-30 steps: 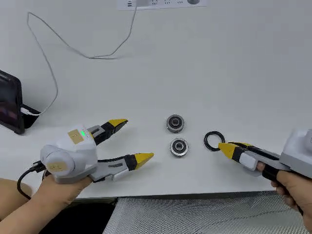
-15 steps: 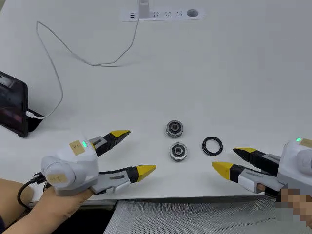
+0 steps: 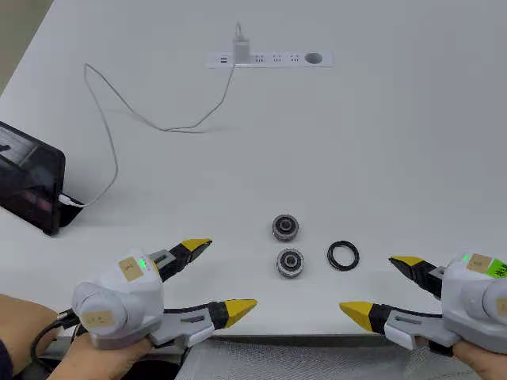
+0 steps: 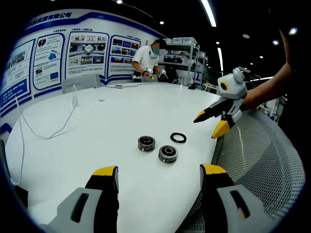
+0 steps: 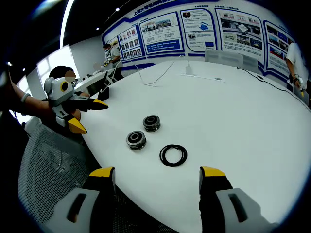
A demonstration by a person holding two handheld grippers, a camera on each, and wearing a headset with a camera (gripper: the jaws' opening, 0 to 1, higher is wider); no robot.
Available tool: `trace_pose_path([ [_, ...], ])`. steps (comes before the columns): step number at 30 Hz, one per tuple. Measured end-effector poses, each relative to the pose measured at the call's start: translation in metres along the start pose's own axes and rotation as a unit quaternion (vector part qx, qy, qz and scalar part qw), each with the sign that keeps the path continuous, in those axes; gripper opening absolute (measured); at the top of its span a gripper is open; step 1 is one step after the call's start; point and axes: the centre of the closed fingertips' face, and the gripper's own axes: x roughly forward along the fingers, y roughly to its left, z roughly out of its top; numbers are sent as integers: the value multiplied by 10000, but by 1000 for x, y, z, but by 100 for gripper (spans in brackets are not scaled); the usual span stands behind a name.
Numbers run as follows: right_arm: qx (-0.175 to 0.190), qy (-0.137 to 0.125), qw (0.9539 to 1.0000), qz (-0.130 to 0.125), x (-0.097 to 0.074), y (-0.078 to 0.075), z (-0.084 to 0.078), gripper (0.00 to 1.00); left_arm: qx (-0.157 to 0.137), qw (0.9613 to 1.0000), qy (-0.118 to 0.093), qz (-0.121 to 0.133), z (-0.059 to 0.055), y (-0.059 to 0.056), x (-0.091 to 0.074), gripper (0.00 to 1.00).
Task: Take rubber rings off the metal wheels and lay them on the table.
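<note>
Head view: left gripper (image 3: 230, 272) at lower left of frame, jaws spread wide, nothing between them. Right gripper (image 3: 369, 283) at lower right, also wide and empty. Both sit at the near edge of the white table (image 3: 380, 142), tips pointing inward, apart from the parts.

Two metal wheels (image 3: 285, 227) (image 3: 291, 262) lie flat at lower centre, one just above the other in frame, close but not touching. Each has a dark outer band; can't tell whether that is a rubber ring. One loose black ring (image 3: 343, 255) lies flat on the table just right of the lower wheel, with a small gap.

Left gripper view: wheels and ring at frame centre ahead of the jaws, the right gripper at upper right. Right gripper view: ring at centre, wheels up-left of it, the left gripper at the left edge.

Power strip (image 3: 269, 58) at top centre, with a cable (image 3: 119, 111) looping down to a dark screen (image 3: 28, 186) at the left edge.
</note>
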Motion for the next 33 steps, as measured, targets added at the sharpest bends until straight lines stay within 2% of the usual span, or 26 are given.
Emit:
trace_pose_path([
  [10, -354, 42, 9994, -37, -4, 13, -5, 86, -3, 9999, -105, 63, 6, -1, -7, 76],
  [16, -529, -38, 9986, -64, -4, 19, 0, 94, -60, 9999, -105, 95, 6, -2, -10, 82],
  [21, -707, -78, 9974, -76, -4, 20, 5, 96, -55, 9999, -118, 108, 6, -4, -12, 83],
  [33, -757, 12, 9971, -39, -4, 20, 2, 96, -54, 9998, -105, 127, 6, -3, -14, 83],
])
